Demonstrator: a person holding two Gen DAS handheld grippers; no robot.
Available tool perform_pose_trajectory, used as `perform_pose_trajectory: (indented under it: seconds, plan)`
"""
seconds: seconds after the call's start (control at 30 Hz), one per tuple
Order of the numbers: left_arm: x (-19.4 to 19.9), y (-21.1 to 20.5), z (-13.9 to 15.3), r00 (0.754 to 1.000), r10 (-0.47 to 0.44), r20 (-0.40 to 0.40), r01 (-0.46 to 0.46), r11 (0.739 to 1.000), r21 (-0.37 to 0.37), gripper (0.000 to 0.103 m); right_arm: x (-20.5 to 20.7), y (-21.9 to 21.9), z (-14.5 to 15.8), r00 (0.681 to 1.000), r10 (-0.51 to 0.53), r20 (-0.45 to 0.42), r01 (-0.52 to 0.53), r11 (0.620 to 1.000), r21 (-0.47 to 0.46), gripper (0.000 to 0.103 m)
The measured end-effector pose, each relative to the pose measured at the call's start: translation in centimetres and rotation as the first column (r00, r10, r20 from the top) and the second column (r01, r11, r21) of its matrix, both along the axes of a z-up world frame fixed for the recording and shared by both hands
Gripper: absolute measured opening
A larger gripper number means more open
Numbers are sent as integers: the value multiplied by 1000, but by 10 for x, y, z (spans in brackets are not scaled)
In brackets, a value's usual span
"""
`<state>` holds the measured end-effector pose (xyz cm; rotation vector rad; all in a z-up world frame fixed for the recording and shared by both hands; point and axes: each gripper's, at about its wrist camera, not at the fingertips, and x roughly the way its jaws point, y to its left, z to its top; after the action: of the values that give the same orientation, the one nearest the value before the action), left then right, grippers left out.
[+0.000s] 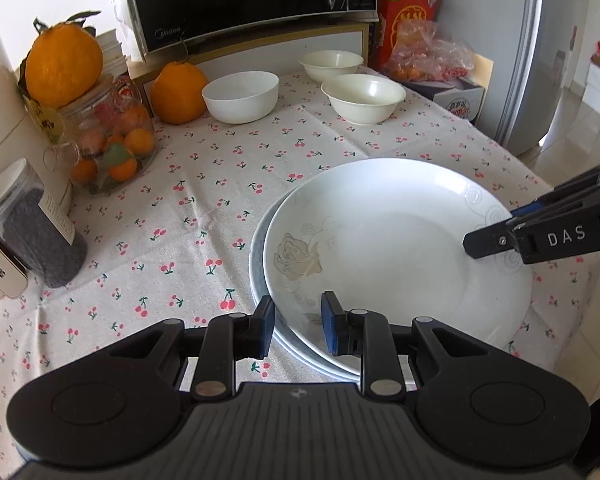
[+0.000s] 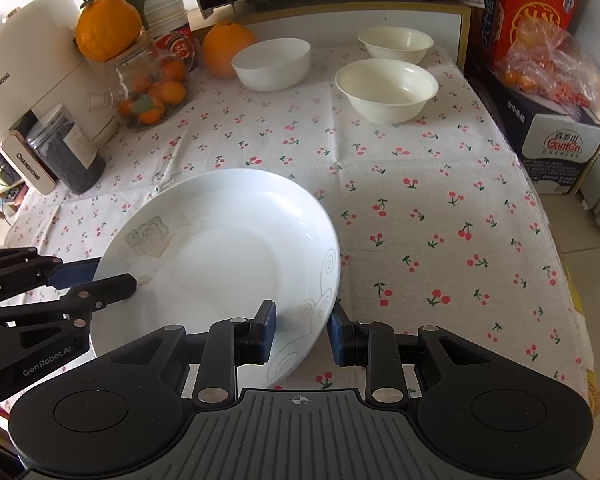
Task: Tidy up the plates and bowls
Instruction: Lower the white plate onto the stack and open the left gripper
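A white plate with a pale rose print sits at the near edge of the bench, which is covered by a cream cloth dotted with red cherries. In the left wrist view this plate lies on top of a second plate, whose rim shows as a crescent along its left and near sides. The top plate looks slightly tilted in the right wrist view, though how far it is raised I cannot tell.

Both tools grip the top plate by its rim. The left hand-held gripper is clenched on the near left rim beside the rose print, one blue pad above the rim and one below. The right hand-held gripper is clenched on the opposite rim, by the grey swirl pattern, with the rim caught between its pads. Each tool is also seen from the other's camera, reaching in from the side.

Farther back on the bench stand three empty bowls, well apart from the plates: a white bowl toward the left, a cream bowl to its right, and another cream bowl behind that one.

Just left of the white bowl is a large orange. Another orange rests on a glass jar of small oranges. A dark-filled canister stands at the left edge. A black microwave sits on a shelf behind the bowls, with a red box to its right.
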<state>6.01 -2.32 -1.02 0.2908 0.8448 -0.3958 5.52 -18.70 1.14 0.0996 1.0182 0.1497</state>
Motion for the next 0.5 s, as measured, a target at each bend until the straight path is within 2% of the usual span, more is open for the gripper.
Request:
perform_pose_trajectory:
  seconds: [0.13,0.33,0.43,0.5]
  plan:
    - [-3,-5,-2,1000,-19,24,18,999,43,22,0,2,1,1000,2,12,-2,1000,-29,27]
    - [-6,-6,0,998,-45,54,42,997,59,21,0,6,2,1000,17,16,-16,998,-66,21]
    - [-5,-6,0,998,-51,45,49,998,45,21,-1,8,1,999,30,14,-29,996,-79,15]
    - [-6,-7,0,997,-57,43,55,997,48,21,-2,10,2,999,38,21,-36,996,-84,15]
